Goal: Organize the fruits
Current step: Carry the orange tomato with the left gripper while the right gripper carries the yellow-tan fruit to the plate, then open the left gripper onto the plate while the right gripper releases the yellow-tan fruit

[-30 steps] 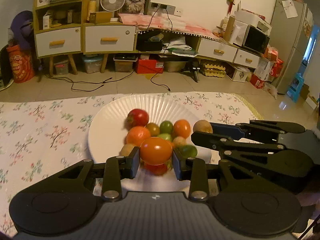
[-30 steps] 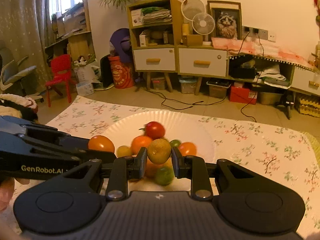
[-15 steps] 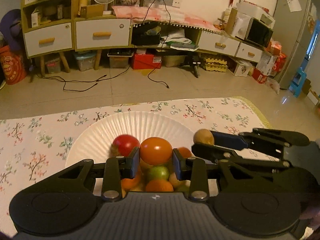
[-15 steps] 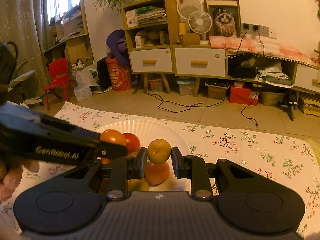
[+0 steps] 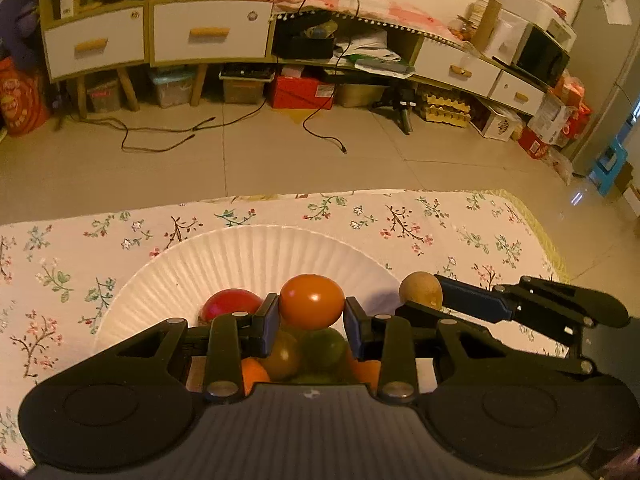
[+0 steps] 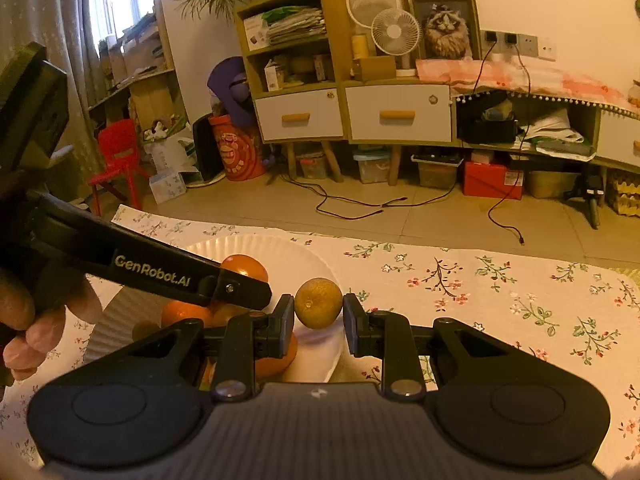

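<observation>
Holding one fruit each, both grippers hang over the plate (image 5: pixel 256 252). The left gripper (image 5: pixel 311 320) pinches an orange tomato (image 5: pixel 311 301). At its 3 o'clock, the right gripper (image 6: pixel 318 318) pinches a brown fruit (image 6: pixel 318 303), nearer the bare cloth (image 6: pixel 500 292).

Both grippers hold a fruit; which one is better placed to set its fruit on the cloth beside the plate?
Right. Its gripper holds the yellowish fruit at the plate edge, beside bare cloth. The left gripper holds its orange tomato over the pile.
</observation>
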